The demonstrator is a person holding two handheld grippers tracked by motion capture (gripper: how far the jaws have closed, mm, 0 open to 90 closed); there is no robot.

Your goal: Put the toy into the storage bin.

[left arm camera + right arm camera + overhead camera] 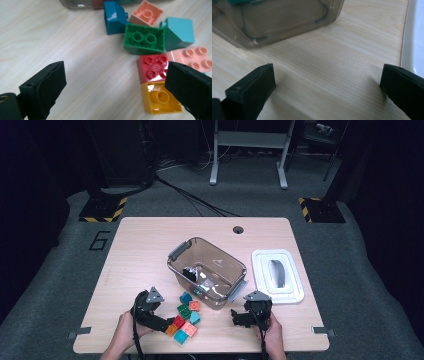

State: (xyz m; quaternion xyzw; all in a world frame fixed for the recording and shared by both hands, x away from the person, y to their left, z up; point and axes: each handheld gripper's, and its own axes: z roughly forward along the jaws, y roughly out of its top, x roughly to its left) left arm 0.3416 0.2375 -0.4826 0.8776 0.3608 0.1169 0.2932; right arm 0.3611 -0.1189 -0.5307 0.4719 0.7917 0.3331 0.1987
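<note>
Several toy blocks lie in a cluster on the wooden table near its front edge, just in front of a clear brownish bin. My left gripper is low at the cluster's left side. In the left gripper view it stands open over bare wood. Its right jaw is beside a red block and a yellow block. Beyond them are an upturned green block, a dark teal one and a salmon one. My right gripper is open and empty, right of the blocks.
The bin holds a few blocks and a dark item. Its white lid lies flat on the table to the right of it. The table has a cable hole near the far edge.
</note>
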